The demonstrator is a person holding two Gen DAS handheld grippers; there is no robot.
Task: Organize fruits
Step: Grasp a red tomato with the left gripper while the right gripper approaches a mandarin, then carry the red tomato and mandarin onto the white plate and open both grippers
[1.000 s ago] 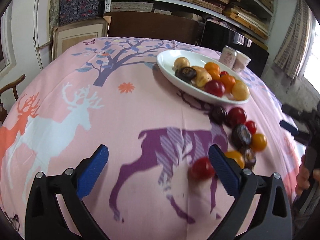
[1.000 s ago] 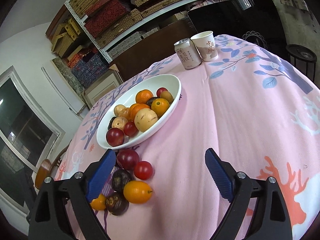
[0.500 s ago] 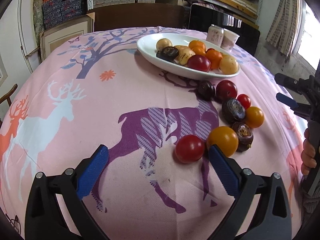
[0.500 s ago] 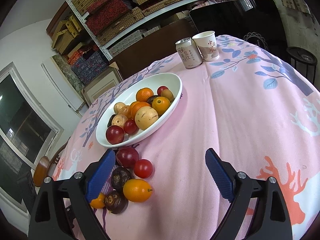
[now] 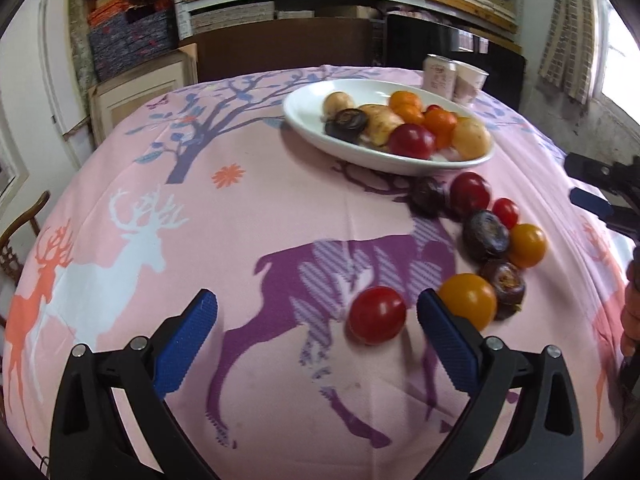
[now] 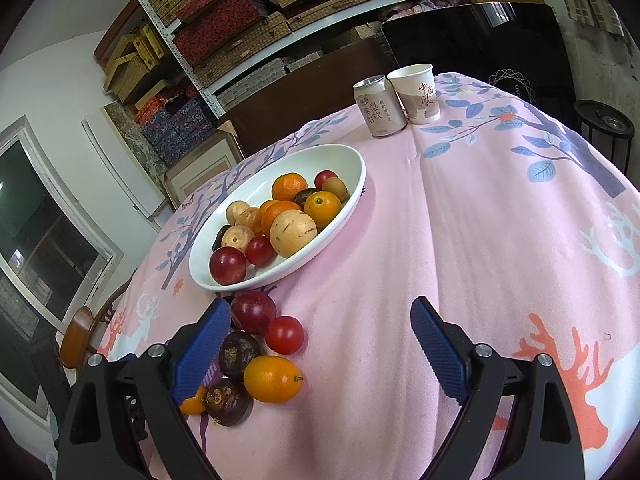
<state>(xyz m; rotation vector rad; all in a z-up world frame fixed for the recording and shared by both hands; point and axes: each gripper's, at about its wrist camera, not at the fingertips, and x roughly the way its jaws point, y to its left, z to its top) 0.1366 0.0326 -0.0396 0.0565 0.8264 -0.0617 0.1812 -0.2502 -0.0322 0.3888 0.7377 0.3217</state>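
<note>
A white oval bowl (image 5: 316,136) (image 6: 352,172) holds several fruits on the pink tablecloth. Loose fruits lie in front of it: a red tomato (image 5: 377,315), an orange fruit (image 5: 468,300), dark passion fruits (image 5: 486,235), a red plum (image 5: 470,195) (image 6: 253,311) and a small tomato (image 6: 284,334). My left gripper (image 5: 316,338) is open and empty, with the red tomato just inside its right finger. My right gripper (image 6: 320,350) is open and empty, its left finger beside the loose fruits; it also shows at the right edge of the left wrist view (image 5: 592,196).
A drink can (image 6: 379,106) and a paper cup (image 6: 416,94) stand behind the bowl. Shelves of boxes (image 6: 240,20) line the wall. A wooden chair (image 5: 20,232) stands at the table's left edge.
The left gripper has shifted so the red tomato now lies clearly between its fingers, near the right one. The right gripper has barely moved.
</note>
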